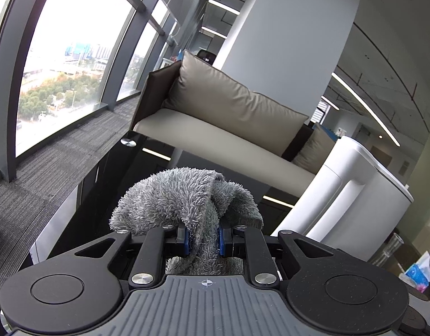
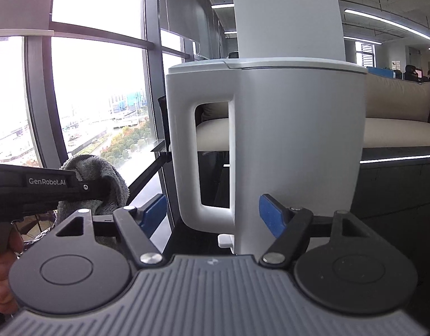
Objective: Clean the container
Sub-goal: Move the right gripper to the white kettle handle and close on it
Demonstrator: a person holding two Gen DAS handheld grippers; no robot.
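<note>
Tall windows and a beige sofa [image 1: 220, 128] sit behind the black glass table [image 1: 108, 173]. I see my left gripper [image 1: 203, 238] pinching a grey fluffy cloth [image 1: 181, 196] between its blue pads. My right gripper [image 2: 213, 215] is spread wide, its fingers on either side of the handle [image 2: 186, 151] of the white jug [image 2: 293, 145], which stands upright on the table, lid closed.

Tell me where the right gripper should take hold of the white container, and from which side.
Probably the handle: a closed loop on the white container, facing the open right gripper. Come straight in from this near side, closing on the loop's upright outer bar. The left gripper holds the cloth.
</note>
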